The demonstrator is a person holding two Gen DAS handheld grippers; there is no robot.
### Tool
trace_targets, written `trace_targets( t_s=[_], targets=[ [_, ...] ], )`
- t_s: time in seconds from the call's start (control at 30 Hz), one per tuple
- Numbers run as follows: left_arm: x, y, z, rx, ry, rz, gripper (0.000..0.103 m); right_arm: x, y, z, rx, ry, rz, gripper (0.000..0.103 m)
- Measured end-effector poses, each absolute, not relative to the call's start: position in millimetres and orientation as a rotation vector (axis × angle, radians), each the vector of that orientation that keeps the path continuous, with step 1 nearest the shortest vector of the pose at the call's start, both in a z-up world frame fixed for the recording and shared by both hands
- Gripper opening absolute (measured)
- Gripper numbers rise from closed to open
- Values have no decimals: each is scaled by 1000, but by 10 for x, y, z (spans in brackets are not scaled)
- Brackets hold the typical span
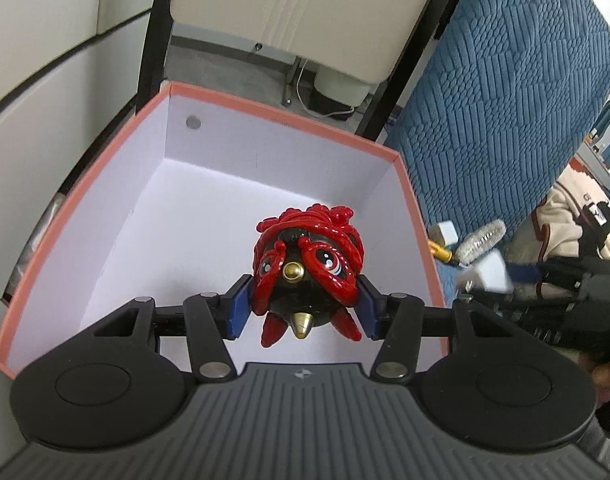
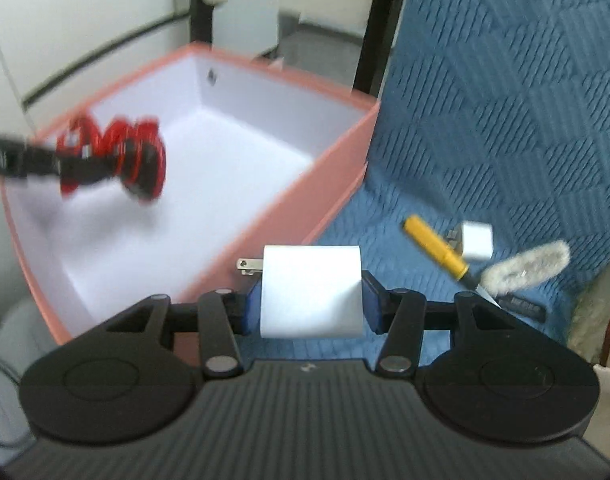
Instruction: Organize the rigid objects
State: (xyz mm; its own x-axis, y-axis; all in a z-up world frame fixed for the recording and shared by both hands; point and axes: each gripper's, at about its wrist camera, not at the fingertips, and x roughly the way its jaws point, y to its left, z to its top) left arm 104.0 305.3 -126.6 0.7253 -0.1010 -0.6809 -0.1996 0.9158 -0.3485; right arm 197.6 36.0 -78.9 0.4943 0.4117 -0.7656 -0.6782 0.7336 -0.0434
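**Desk:** What does the left claw [image 1: 303, 306] have, and where is it?

**Photographer:** Its blue pads [image 1: 237, 312] are closed on a red-and-black toy figure [image 1: 309, 268] with big painted eyes and brass studs. The toy hangs inside the walls of the pink box [image 1: 81, 184], above its white floor and nearer the box's near wall than its far one. Whether it touches the floor I cannot tell.

**Desk:** And the right?

**Photographer:** The right claw [image 2: 311, 300] clamps a white plug adapter [image 2: 311, 290] across its flat sides, the metal prongs [image 2: 249, 266] pointing left, toward the box. It sits outside the box, just off the near right corner, over the blue quilted cover [image 2: 505, 120].

**Desk:** So which relation decides the next move?

**Photographer:** The box lies up and to the left of the adapter, with the right wall's rim [image 2: 345, 148] between them. My reading: the left claw is already in place to let go, while the right must lift over that rim and keep away from the toy.

**Desk:** Anything left outside?

**Photographer:** Farther right on the cover: a yellow-handled tool [image 2: 437, 252], a second white adapter [image 2: 477, 240] just beside it, and a fuzzy grey piece [image 2: 525, 268].
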Motion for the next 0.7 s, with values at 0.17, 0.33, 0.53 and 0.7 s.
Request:
trace_targets(
  t_s=[0.17, 0.33, 0.53, 0.7],
  targets=[
    [1003, 3169, -1152, -421, 736, 83, 59, 1960, 582, -404, -281, 750, 679, 53],
    [967, 3336, -1211, -430, 738, 129, 59, 1830, 957, -391, -257, 758, 753, 53],
    [908, 3472, -1460, -449, 786, 166, 58, 1763, 1330, -894, -235, 916, 743, 53],
    [852, 3512, -1600, -429, 807, 189, 57, 1659, 1569, -1340, -303, 1008, 733, 53]
  ],
)
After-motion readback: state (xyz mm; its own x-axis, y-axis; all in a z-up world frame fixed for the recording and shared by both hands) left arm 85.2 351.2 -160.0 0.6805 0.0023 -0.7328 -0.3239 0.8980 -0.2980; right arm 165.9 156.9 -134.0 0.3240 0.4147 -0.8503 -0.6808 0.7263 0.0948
